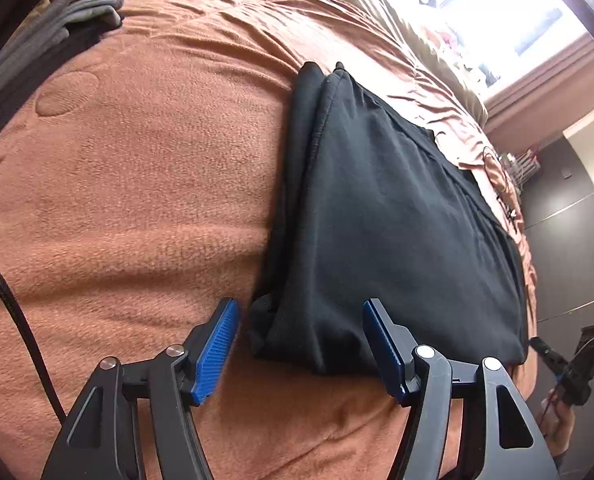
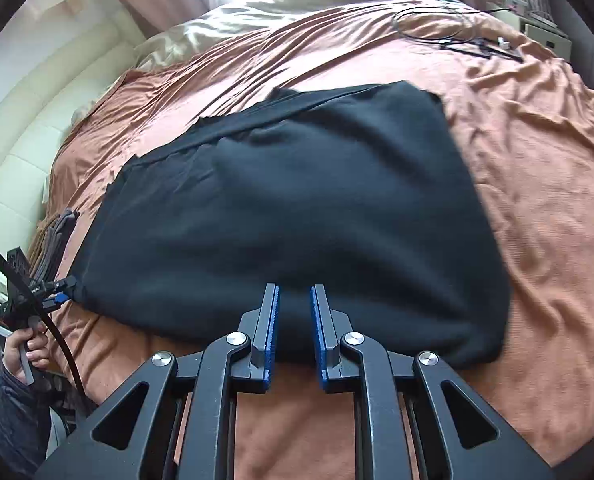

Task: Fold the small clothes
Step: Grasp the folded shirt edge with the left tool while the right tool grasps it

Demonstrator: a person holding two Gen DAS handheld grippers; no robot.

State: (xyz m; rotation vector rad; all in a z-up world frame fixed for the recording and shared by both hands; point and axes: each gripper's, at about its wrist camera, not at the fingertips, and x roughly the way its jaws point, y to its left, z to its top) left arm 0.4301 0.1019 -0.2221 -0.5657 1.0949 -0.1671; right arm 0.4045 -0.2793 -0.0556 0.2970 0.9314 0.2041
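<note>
L tongs (image 1: 299, 344) are standing wide, blue pads (image 1: 217, 348) straddling the near-left corner of the folded black garment (image 1: 397, 220) w/o pressing it; nothing is being gripped. R tongs (image 2: 295, 336) are sitting narrow, a small gap showing btw the pads (image 2: 271, 336), empty, hovering over the garment's near edge (image 2: 297, 220) at the bed's near side.

The garment is lying folded into a rough rectangle on the orange blanket (image 1: 137, 200) covering the bed (image 2: 557, 200), towards the near edge, roughly mid-bed. No containers are showing anywhere.

L view only: layered fold edges stacking along the garment's left side, and a pile of grey and dark folded clothes (image 1: 77, 16) sitting at the far-left of the bed, partly cut by the lens rim. The R tongs are also appearing there, small at the right edge (image 1: 569, 364), w/ a hand behind; their gap is too small to read from that side.

R view only: black cables (image 2: 457, 36) lying at the bed's far-right corner, a cream sheet (image 2: 297, 4) bunching at the far end, a padded cream headboard (image 2: 37, 140) along the left. The L tongs (image 2: 63, 290) are showing at the garment's left corner, w/ a hand (image 2: 25, 350) and dark sleeve below.

Window area is blowing out white; items on the far-right stand are too small to make out.
</note>
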